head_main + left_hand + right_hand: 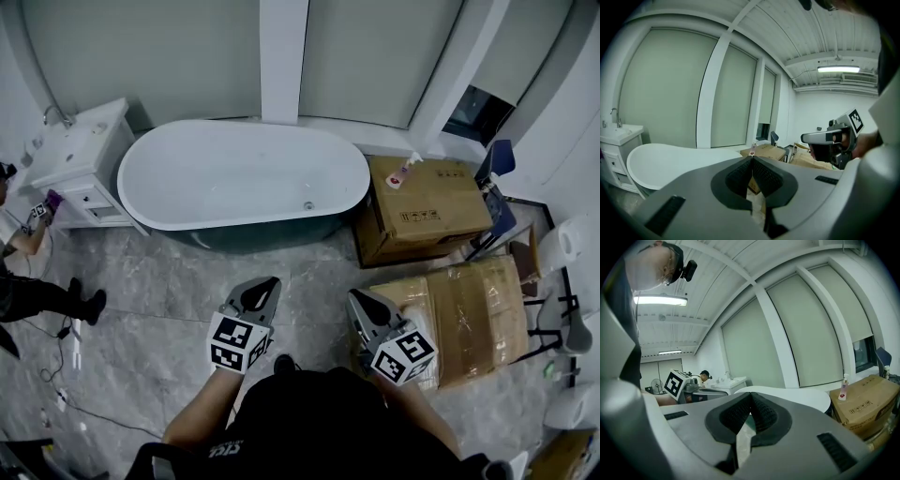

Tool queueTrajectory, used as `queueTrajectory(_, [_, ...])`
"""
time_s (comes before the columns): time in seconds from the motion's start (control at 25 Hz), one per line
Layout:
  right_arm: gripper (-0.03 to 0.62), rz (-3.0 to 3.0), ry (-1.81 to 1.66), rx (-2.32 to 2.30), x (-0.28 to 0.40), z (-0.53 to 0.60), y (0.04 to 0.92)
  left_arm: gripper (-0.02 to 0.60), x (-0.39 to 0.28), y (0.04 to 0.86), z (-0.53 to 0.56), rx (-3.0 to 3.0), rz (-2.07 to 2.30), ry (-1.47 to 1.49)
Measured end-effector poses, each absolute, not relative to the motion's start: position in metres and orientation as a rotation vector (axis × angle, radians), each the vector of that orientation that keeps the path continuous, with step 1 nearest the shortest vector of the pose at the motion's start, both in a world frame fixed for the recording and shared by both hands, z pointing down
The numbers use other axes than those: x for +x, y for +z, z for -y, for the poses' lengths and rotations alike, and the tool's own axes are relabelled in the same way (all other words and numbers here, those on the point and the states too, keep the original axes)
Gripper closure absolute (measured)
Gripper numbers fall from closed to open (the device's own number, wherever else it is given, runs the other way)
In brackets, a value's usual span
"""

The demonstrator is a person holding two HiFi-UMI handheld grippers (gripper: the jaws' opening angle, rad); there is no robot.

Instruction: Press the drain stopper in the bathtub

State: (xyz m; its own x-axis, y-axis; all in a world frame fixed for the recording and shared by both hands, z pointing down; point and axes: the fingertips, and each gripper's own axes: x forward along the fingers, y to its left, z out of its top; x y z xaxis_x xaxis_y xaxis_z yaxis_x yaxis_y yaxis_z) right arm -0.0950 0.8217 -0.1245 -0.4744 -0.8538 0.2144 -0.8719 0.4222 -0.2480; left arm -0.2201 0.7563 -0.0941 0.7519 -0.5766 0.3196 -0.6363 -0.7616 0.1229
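Well beyond left gripper (267,282) and right gripper (357,298), both pressed together: drain stopper (308,205).

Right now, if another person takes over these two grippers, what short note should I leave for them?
Left gripper: jaws together, nothing between them, held in the air above the floor, short of the tub.
Right gripper: the same, jaws together, nothing held.
Things: the bathtub lies straight ahead. The drain stopper sits in its bottom toward the right end, on the right gripper's side.
Done: nothing yet; neither gripper is over the tub.
Left: step closer, lower one gripper, probably the right, onto the stopper and press it.
Mind the cardboard boxes beside the tub's right end.
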Motion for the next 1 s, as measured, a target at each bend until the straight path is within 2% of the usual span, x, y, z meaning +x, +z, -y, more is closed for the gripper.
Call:
queueTrajectory(0.48, [0.580,2.597,0.638,1.505,-0.030,-0.720,-0.089,0.563,-0.172,-0.055,-0.672,2.592,1.026,0.450])
queueTrajectory(1.0, [0.580,2.744,0.611,1.297,0.083,-0.562,-0.094,0.563,-0.038,-0.085,-0.530,2.589,1.154,0.456])
